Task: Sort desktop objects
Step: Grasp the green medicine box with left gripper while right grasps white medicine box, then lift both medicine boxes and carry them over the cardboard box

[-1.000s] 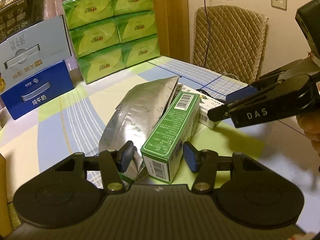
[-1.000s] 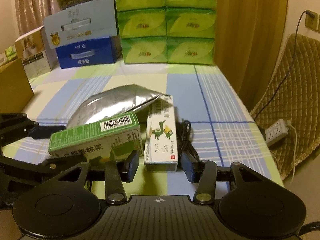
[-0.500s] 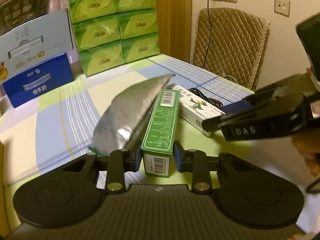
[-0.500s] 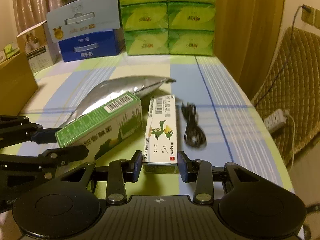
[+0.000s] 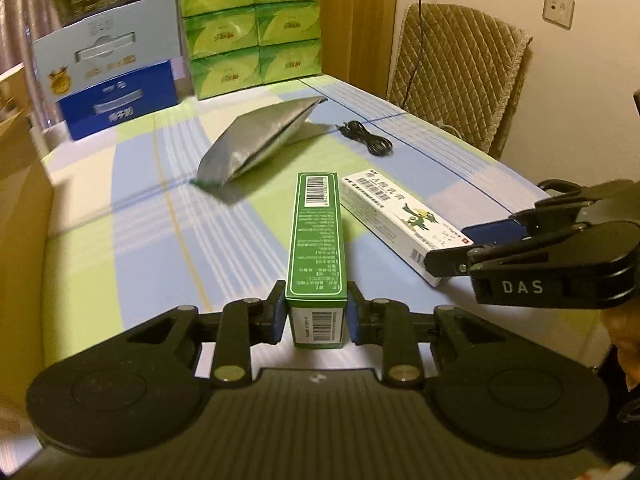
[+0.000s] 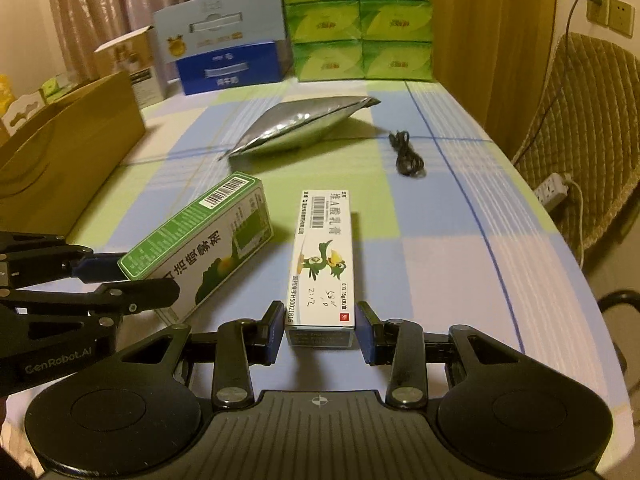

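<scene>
Left gripper [image 5: 316,316]: fingers clamped on near end of long green cardboard box [image 5: 318,236].
Right gripper [image 6: 320,330]: fingers gripping long white cardboard ointment box [image 6: 322,268].
Surface [image 6: 420,248]: checked cloth.

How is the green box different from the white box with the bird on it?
The green box is green and looks thicker; the white box is white with a cartoon bird and looks slimmer. The left tongs pinch the green box, while the right tongs pinch the white one. Both are long cartons with barcodes.
</scene>
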Motion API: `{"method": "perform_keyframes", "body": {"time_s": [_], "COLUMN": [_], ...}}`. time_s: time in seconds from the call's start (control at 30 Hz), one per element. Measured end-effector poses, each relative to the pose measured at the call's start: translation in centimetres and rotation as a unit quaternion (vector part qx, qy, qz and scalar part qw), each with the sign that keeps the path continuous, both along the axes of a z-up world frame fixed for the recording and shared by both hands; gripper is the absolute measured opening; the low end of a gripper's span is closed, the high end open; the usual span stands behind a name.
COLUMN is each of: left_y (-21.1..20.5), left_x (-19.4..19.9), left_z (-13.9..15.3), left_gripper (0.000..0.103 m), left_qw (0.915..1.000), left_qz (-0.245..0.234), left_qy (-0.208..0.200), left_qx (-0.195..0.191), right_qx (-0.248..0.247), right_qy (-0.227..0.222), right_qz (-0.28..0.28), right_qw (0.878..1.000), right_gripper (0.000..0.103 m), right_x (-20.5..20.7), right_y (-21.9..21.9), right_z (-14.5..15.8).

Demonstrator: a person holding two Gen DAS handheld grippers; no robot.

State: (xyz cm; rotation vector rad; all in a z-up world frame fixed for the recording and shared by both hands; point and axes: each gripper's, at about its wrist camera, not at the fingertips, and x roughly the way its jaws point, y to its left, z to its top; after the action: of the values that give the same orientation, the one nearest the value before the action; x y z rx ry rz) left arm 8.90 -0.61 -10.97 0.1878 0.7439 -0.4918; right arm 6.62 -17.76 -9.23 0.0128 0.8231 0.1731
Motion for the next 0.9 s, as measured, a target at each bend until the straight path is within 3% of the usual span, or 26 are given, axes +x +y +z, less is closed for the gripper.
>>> {"method": "perform_keyframes", "body": {"time_s": [0.13, 0.3, 0.9], "left_y": [0.5, 0.8, -0.8], "left_x": [-2.0, -1.6, 2.0], "left_z": [-0.1, 0.2, -0.7], "left_gripper": [0.025, 0.027, 0.029], "left_qw": [1.0000, 0.9999, 1.0000], "left_qz": [0.006, 0.010, -0.004], "left_qy": [-0.002, -0.012, 0.001], "left_qx": [0.000, -0.003, -0.005], "right_qx": [-0.006, -0.001, -0.005], "right_qy": [-0.018, -0.019, -0.005], "right_qz": [0.007, 0.002, -0.002], "right_qw": [1.000, 1.000, 1.000], "right_gripper": [0.037, 0.047, 0.048], "right_x": [-0.5, 0.1, 4.1], "right_y": [0.5, 0.6, 0.0], "right_z": [0.3, 0.0, -1.7]}}
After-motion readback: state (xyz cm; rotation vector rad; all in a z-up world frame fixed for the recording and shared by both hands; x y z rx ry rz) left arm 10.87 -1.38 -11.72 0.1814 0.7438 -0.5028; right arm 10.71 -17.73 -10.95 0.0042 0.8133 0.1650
